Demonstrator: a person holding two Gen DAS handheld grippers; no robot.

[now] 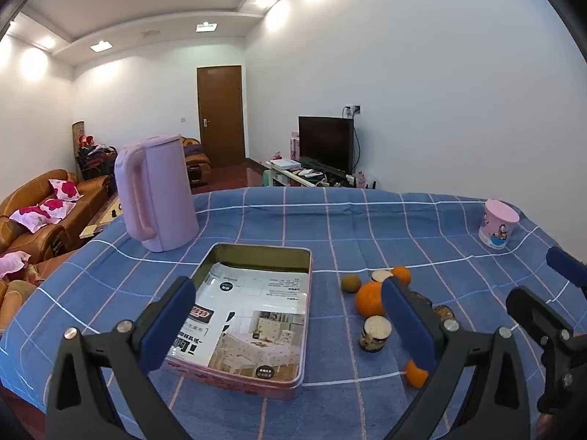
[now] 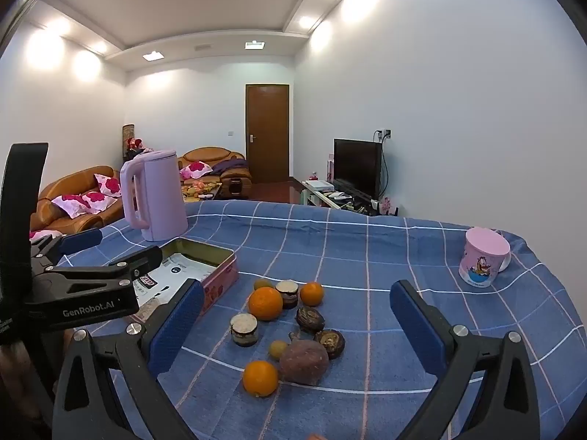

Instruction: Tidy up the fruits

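Both claws released, empty: left claw [image 1: 290,324] over tin [image 1: 256,315], right claw [image 2: 297,330] facing fruits [image 2: 286,326] for pickup.

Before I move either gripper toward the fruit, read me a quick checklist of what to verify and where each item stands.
1. Left gripper jaws wide and holding nothing: ok.
2. Right gripper jaws wide and holding nothing: ok.
3. Tin box open, with only a printed sheet lying in it, no fruit yet: ok.
4. Fruit within view: the nearest orange and the brown fruit sit close together, touching or nearly so, which leaves tight room for a finger: not ok.
5. Kettle and pink cup stand apart from the fruit pile: ok.
6. Whether the fruit is firm or soft: cannot tell.
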